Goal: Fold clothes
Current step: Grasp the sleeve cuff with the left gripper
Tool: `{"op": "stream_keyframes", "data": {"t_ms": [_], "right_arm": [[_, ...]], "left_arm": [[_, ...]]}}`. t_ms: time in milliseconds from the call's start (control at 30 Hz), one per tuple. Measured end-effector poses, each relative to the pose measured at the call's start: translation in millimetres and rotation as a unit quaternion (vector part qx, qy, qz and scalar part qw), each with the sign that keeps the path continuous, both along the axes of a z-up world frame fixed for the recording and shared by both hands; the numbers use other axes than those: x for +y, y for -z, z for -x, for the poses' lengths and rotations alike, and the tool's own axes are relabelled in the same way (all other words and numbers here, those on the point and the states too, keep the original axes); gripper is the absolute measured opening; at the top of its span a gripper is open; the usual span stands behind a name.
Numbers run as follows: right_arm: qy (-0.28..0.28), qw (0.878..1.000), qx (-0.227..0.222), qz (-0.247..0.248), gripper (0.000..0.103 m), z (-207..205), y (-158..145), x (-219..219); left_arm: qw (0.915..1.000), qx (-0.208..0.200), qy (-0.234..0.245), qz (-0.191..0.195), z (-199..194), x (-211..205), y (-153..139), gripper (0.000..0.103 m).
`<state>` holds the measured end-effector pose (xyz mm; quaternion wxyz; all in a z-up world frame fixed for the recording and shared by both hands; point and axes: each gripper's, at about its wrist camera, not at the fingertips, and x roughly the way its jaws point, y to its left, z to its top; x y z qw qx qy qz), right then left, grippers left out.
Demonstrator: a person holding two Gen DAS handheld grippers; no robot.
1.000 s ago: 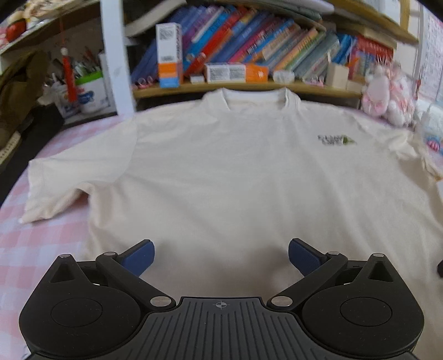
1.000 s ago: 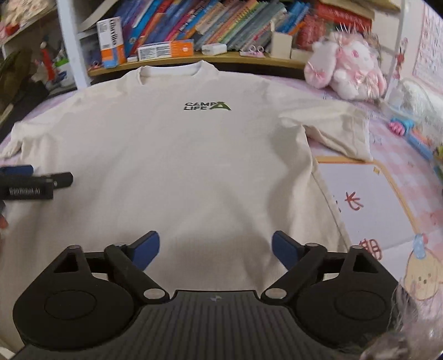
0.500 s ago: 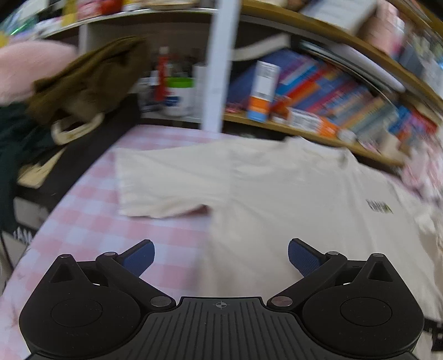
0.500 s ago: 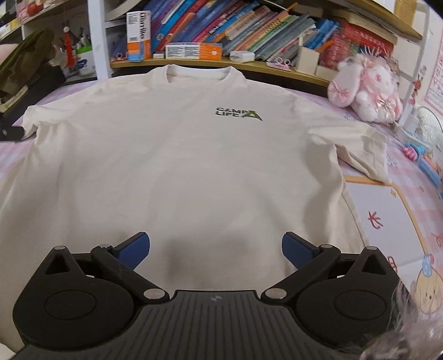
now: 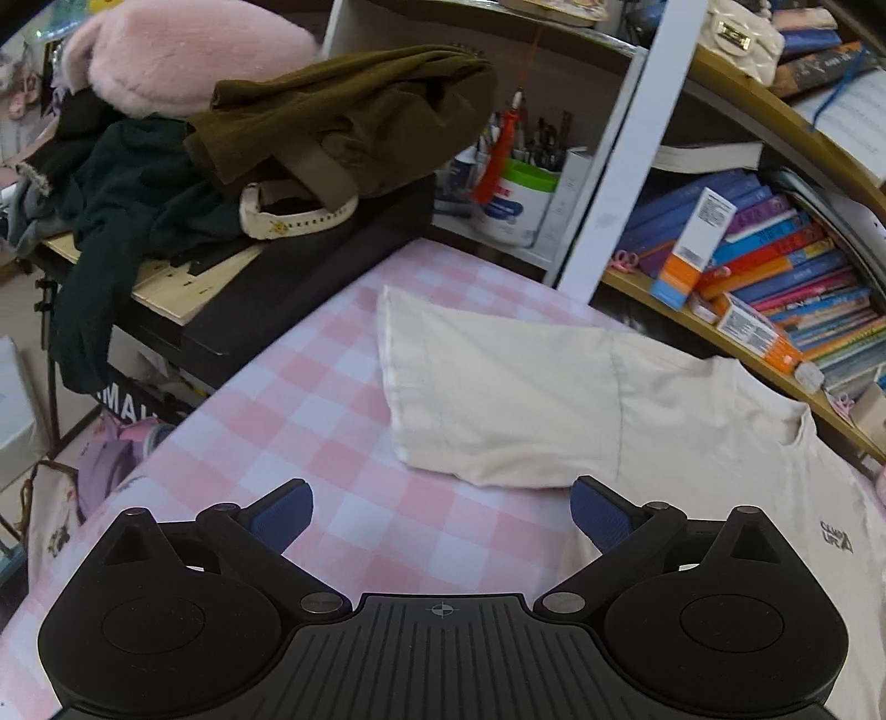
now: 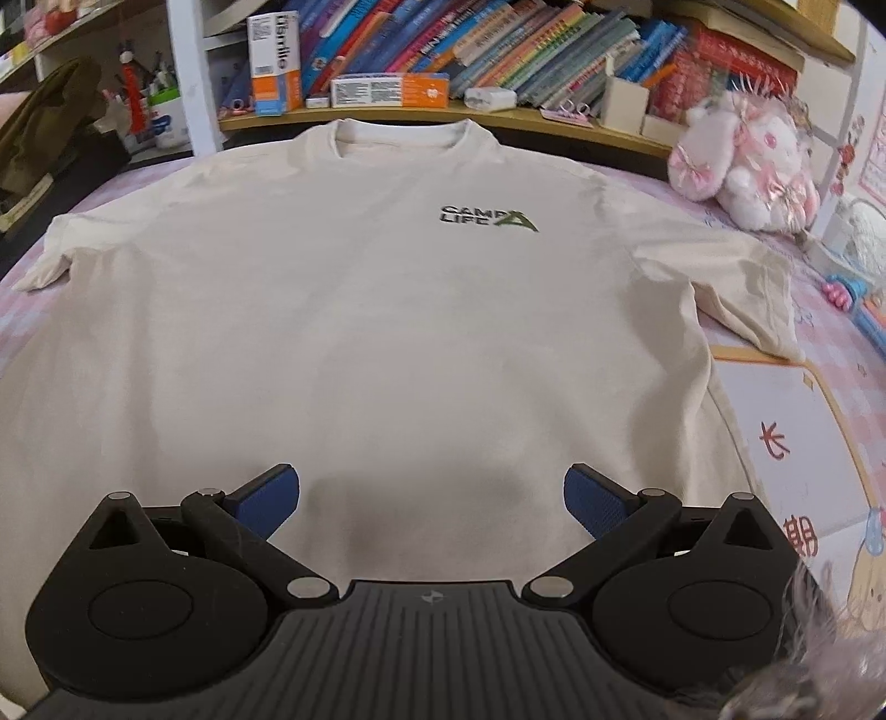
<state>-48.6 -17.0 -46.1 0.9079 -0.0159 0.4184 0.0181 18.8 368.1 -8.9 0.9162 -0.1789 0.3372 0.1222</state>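
Note:
A cream T-shirt [image 6: 387, 332] with a small dark chest logo lies face up and spread flat on a pink checked table, collar towards the bookshelf. My right gripper [image 6: 432, 498] hovers open over the shirt's lower middle, nothing between its blue pads. My left gripper [image 5: 443, 515] is also open, above the bare checked cloth just short of the shirt's left sleeve [image 5: 498, 399]. That sleeve lies flat and points away from the body. The right sleeve [image 6: 736, 299] lies spread at the far right.
A bookshelf [image 6: 498, 50] with books and boxes runs along the far edge. A pile of dark and olive clothes [image 5: 310, 133] sits on a black stand left of the table. A pink plush toy [image 6: 742, 160] and a printed mat [image 6: 786, 443] lie at the right.
My left gripper has swung left off the shirt's body and rolled, now facing the left sleeve and the table's left edge. The right gripper opened slightly wider and shifted a little.

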Motion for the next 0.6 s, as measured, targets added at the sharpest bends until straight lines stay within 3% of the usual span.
{"op": "stream_keyframes", "data": {"t_ms": [100, 233, 433, 600], "right_arm": [[0.011, 1.0, 0.001, -0.005, 0.103, -1, 0, -3], [0.019, 1.0, -0.002, 0.011, 0.103, -3, 3, -3], [0.01, 0.998, -0.039, 0.052, 0.103, -1, 3, 1], [-0.004, 0.997, -0.044, 0.06, 0.103, -1, 2, 3]], "left_arm": [[0.9999, -0.002, -0.01, 0.005, -3, 8, 2, 0.1], [0.9993, -0.005, -0.031, 0.019, -7, 19, 4, 0.091], [0.9964, 0.008, -0.05, 0.068, -20, 32, 16, 0.066], [0.9912, 0.018, -0.064, 0.115, -31, 31, 26, 0.053]]}}
